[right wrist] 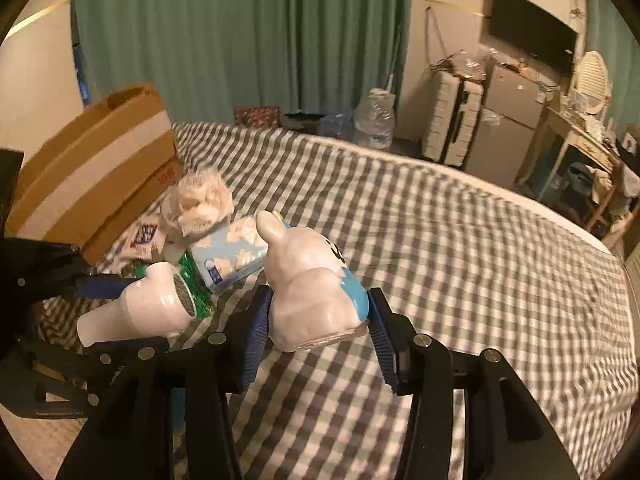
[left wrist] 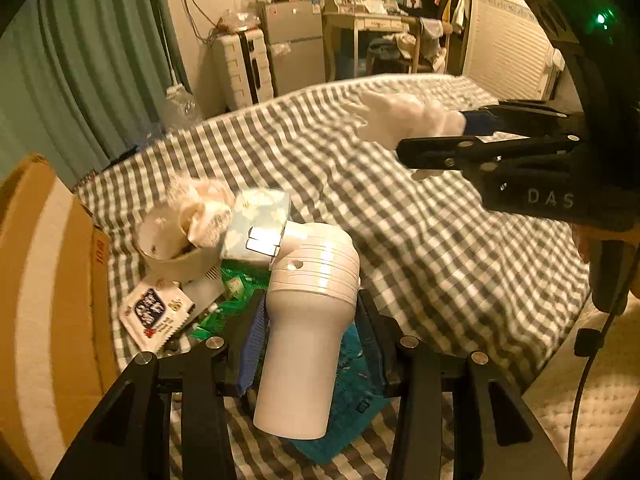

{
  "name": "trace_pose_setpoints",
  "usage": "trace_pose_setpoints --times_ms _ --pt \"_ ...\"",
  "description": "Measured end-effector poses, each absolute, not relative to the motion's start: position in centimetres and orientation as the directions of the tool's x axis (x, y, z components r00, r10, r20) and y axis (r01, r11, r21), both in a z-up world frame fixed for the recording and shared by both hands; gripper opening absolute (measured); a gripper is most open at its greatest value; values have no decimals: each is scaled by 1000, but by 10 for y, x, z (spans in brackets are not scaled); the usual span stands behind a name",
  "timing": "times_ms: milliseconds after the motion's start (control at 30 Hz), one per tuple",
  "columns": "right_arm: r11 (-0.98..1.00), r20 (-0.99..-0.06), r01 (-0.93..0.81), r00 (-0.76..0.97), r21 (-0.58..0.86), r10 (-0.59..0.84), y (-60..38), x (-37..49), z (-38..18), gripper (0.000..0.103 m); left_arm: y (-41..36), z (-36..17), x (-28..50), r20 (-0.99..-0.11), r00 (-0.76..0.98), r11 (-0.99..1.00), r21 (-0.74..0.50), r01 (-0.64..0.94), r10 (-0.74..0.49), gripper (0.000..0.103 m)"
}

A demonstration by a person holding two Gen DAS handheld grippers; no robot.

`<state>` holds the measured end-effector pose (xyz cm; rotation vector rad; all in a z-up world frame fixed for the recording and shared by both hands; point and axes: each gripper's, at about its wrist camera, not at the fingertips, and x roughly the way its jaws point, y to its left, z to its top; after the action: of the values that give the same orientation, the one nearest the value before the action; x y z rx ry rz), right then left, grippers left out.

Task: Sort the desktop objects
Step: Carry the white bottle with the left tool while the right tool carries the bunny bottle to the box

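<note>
My left gripper (left wrist: 308, 320) grips the white ribbed plastic hair dryer (left wrist: 308, 320). My right gripper (right wrist: 316, 320) clamps the white-and-blue rabbit figurine (right wrist: 312, 292), lifted for carrying toward the brown cardboard box (right wrist: 92, 172).

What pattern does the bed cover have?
The bed cover has a grey and white check pattern. It shows best in the right wrist view.

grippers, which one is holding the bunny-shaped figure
The right gripper: its blue pads clamp the white-and-blue bunny figure. The left gripper instead grips the white hair dryer.
</note>
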<state>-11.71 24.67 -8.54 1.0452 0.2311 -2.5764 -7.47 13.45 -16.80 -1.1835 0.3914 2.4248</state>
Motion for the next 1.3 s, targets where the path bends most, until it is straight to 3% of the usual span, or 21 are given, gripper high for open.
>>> trace_pose_setpoints --times_ms 233,633,1167,1300 --pt "-947 -649 310 -738 -81 -186 255 -76 -43 47 121 -113 -50 -727 -631 -889 62 -454 272 44" --pt "-972 -566 234 -805 -30 -177 245 -4 13 47 84 -35 -6 -606 -736 -914 37 -404 301 44" --pt "-985 -508 170 -848 11 -152 227 54 41 47 32 16 27 -498 -832 -947 61 -314 244 44" --pt "-989 -471 148 -870 30 -145 227 62 56 47 17 25 30 -509 -822 -947 42 -319 254 44"
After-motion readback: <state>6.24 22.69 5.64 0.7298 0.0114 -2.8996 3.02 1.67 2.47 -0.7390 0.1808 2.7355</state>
